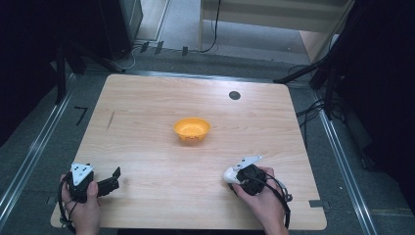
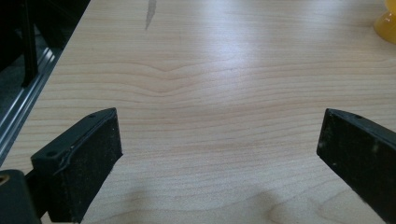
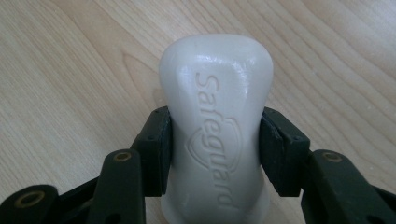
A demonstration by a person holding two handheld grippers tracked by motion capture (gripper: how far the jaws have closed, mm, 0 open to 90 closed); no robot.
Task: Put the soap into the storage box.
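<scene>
Pale wood-grain table, rounded corners, mostly bare. Orange bowl sits upright near the middle, well apart from both grippers; its yellow-orange edge shows at the far right of the left gripper view. Small dark round disc lies toward the far edge, right of centre. Thin dark streak marks the wood at far left, also seen in the left gripper view. Nothing lies between the bowl and either gripper. Left gripper is low over the near left corner, held in a hand, grey plate on top; its jaws stand wide apart with only bare wood between them. Right gripper is near the right front of the table, held in the other hand, cable trailing toward the person. Its jaws are clamped on a white bar of soap, one pad against each long side, about midway along the bar. Raised lettering "Safeguard" and a shield emblem run along the upper face. Bar's long axis lies in line with the jaws, its rounded end reaching past the fingertips; from above that white end points left, toward the table's middle. Whether the bar touches the wood, I cannot tell.
</scene>
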